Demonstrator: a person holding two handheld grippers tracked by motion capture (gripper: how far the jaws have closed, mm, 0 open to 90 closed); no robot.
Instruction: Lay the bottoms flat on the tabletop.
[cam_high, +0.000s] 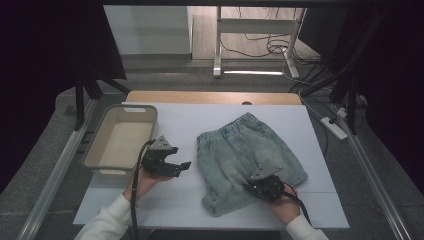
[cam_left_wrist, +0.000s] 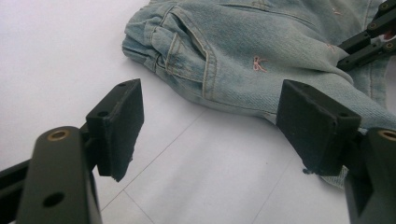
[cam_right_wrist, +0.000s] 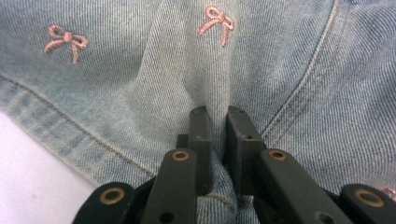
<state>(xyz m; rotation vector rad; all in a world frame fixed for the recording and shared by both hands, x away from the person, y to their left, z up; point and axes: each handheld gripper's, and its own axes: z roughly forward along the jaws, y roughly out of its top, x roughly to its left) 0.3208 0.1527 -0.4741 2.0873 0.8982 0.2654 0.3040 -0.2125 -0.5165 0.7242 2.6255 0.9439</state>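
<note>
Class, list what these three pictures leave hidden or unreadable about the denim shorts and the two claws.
- High view: the right claw tips, hidden by its own body.
- Right gripper view: the denim shorts are cut off by every edge.
- Left gripper view: the shorts' near hem, behind the open left claw.

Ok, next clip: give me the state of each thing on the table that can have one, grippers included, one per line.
Denim shorts: lying flat on the white table, one fold of cloth pinched up near the hem.
Right gripper: shut on that fold of the shorts.
Left gripper: open, nothing between the jaws, held beside the shorts.
Beige bin: upright, empty.
</note>
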